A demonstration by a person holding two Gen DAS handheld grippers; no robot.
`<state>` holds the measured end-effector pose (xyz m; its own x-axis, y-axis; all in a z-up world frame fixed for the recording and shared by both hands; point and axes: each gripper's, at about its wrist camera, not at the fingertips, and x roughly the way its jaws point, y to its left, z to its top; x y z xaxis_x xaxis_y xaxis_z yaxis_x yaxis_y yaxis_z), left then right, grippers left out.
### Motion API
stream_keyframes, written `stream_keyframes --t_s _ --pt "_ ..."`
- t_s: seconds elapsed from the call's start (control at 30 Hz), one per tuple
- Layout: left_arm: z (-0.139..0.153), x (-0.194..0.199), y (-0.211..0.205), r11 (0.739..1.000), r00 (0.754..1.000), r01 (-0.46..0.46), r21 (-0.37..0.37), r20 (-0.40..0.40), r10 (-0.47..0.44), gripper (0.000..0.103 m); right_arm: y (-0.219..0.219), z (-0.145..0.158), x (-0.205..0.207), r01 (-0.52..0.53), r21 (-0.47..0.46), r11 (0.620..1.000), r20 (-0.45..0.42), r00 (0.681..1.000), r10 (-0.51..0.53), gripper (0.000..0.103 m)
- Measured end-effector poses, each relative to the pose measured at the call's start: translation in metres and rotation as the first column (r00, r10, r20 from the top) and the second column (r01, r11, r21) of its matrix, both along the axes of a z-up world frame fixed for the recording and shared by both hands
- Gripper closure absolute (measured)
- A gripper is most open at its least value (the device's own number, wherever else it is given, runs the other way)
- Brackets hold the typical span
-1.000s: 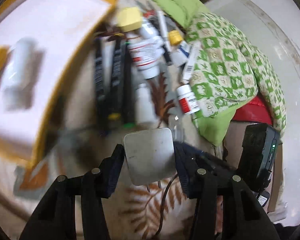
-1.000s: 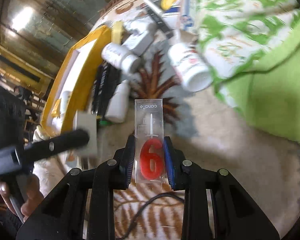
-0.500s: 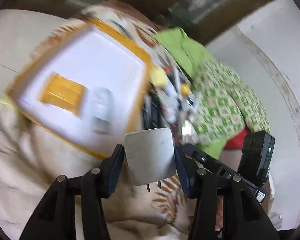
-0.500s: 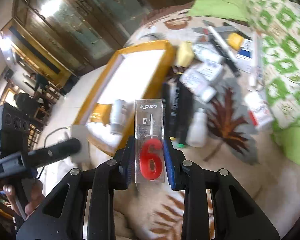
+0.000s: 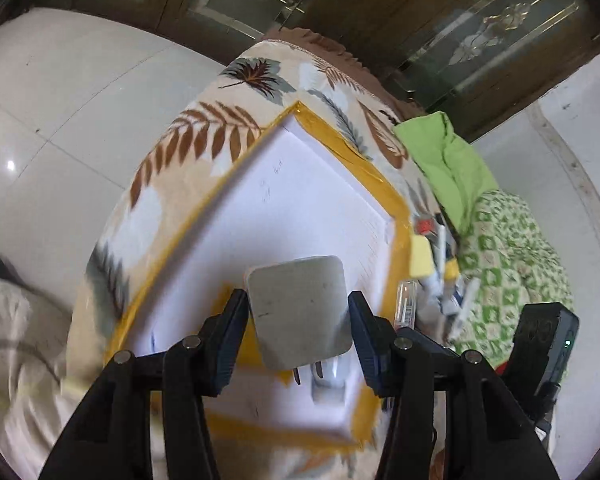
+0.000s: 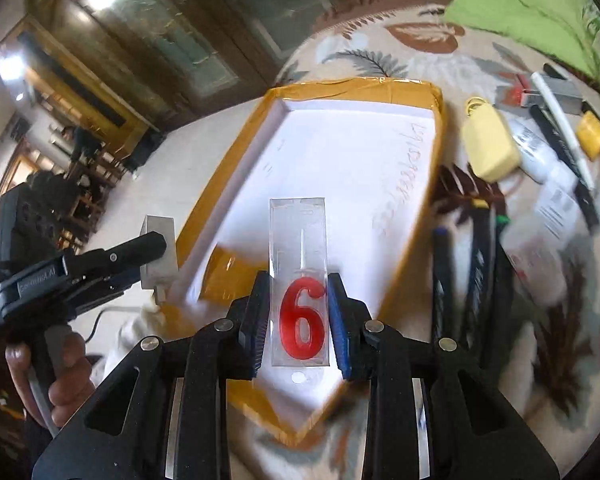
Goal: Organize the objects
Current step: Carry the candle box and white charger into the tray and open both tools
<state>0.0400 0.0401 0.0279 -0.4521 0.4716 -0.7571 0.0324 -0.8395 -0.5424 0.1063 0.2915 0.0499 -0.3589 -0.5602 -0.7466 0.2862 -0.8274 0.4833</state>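
The right hand-held gripper [image 6: 299, 316] clamps a clear candle pack [image 6: 299, 280] with a red "6" upright between its jaws, above the near end of the yellow-rimmed white tray [image 6: 420, 216]. The left hand-held gripper [image 5: 298, 330] grips a white plug adapter [image 5: 300, 310], prongs pointing down, over the same tray [image 5: 380, 184]. Beyond the tray's right edge on the leaf-patterned surface [image 6: 400, 52] lie black pens [image 6: 476, 264], a yellow pouch [image 6: 490, 148] and white bottles [image 6: 536, 156]; a green cloth [image 6: 528, 4] lies farthest.
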Motion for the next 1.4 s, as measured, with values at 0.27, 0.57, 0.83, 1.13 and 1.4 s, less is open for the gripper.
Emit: stream_keyframes --t_s 0.27,0.57,0.83,1.13,1.4 --pt "-0.030 -0.048 0.041 0.981 0.996 0.085 -0.176 0.043 -0.079 0.052 -0.032 -0.023 -0.049 0.017 0.121 0.992 -0.010 1.000 -0.016 0.076" --pt "-0.052 -0.036 0.057 0.959 0.991 0.115 -0.259 -0.040 -0.130 0.050 -0.050 -0.041 -0.049 -0.004 0.265 0.964 -0.060 0.998 0.021 0.074" --pt "-0.040 -0.021 0.053 0.966 0.986 0.051 -0.252 -0.140 -0.088 0.025 -0.048 -0.037 -0.043 -0.020 0.236 0.971 -0.066 0.997 0.036 0.050" --pt "-0.018 0.012 0.047 0.976 0.977 0.004 -0.219 -0.205 -0.050 0.025 -0.019 -0.015 -0.018 -0.041 0.098 0.994 -0.068 0.997 0.048 0.048" --pt "0.009 0.071 0.078 0.938 0.932 0.001 -0.346 -0.340 -0.127 0.024 0.017 0.003 0.010 -0.079 -0.009 0.997 -0.072 0.994 0.079 0.048"
